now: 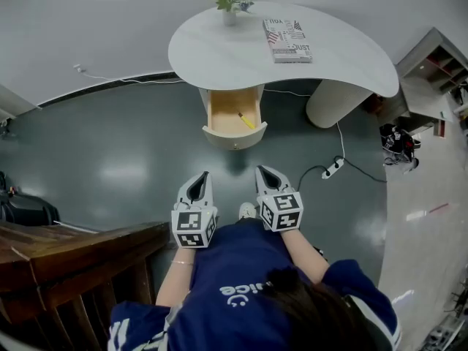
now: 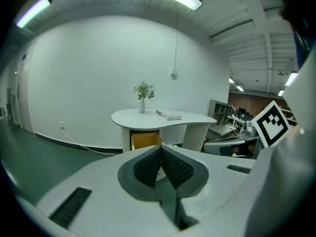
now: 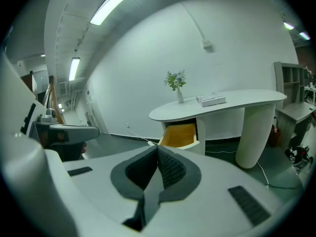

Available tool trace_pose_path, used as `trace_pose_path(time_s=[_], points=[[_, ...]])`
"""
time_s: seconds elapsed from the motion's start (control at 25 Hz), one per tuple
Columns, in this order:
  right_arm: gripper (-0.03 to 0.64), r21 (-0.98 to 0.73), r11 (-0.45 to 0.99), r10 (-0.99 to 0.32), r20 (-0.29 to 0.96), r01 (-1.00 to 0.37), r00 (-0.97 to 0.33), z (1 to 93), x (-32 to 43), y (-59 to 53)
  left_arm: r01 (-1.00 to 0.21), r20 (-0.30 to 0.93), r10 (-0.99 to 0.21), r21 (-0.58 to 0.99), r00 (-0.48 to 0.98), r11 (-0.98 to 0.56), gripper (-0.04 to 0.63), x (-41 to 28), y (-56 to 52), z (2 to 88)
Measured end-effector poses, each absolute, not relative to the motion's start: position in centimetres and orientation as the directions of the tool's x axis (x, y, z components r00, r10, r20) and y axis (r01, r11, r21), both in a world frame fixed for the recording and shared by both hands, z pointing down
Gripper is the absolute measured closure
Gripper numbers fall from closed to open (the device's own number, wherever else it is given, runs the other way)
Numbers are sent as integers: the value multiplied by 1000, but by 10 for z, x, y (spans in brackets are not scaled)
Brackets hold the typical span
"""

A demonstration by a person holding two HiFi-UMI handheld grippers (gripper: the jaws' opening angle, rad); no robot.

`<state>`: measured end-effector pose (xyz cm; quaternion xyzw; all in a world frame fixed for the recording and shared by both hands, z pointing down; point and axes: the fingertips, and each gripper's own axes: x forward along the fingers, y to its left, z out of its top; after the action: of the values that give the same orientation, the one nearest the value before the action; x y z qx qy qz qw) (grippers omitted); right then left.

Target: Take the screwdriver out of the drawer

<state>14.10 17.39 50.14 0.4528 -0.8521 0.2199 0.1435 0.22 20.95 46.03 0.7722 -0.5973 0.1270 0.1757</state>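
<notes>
The left gripper (image 1: pixel 202 176) and right gripper (image 1: pixel 262 170) both have jaws clenched, empty. At their 12 o'clock, the screwdriver (image 1: pixel 246 121) lies in the open drawer (image 1: pixel 218 117) under the tabletop (image 1: pixel 212 50).

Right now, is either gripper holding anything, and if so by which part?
Nothing is held. The left gripper and the right gripper are both shut and empty. The yellow screwdriver lies in the open drawer, away from both.
</notes>
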Motion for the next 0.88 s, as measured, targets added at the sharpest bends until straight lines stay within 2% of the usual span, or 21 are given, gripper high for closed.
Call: trace_pose_path(time_s=[0.32, 0.56, 0.88], points=[[609, -300, 506, -675, 446, -809, -587, 507, 171, 140, -961, 416, -868, 166, 270, -219, 591, 38, 171, 466], [609, -334, 511, -659, 439, -792, -611, 508, 173, 129, -971, 457, -857, 106, 238, -213, 591, 34, 150, 475], [609, -311, 427, -705, 473, -849, -528, 518, 177, 81, -958, 457, -842, 139, 287, -251, 591, 10, 88, 491]])
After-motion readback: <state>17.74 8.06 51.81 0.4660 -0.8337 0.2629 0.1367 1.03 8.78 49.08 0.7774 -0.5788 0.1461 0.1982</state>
